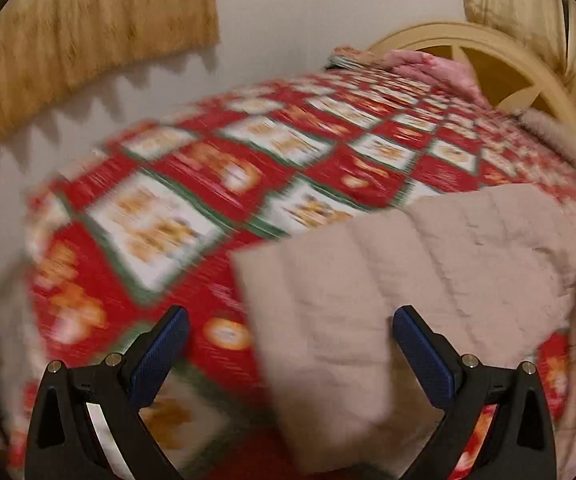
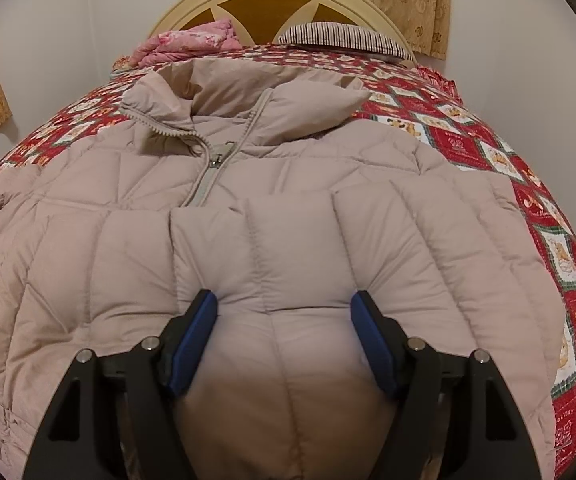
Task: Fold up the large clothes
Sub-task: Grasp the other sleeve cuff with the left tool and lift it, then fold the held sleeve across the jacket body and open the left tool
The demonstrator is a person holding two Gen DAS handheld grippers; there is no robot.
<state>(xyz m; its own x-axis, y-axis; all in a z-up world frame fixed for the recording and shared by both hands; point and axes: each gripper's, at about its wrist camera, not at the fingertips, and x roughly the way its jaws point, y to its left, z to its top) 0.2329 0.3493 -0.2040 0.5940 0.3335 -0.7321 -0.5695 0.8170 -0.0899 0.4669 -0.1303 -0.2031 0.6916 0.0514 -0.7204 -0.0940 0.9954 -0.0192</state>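
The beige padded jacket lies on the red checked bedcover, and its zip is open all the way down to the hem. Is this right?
Not quite. The jacket does lie on the red checked bedcover, but its zip is open only at the collar; below the slider it is closed. The right wrist view shows this.

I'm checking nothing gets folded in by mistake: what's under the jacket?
The jacket lies on the red patterned quilt, which shows around its edges. Whatever sits beneath its middle is covered. The right gripper has a sleeve bulging between its fingers.
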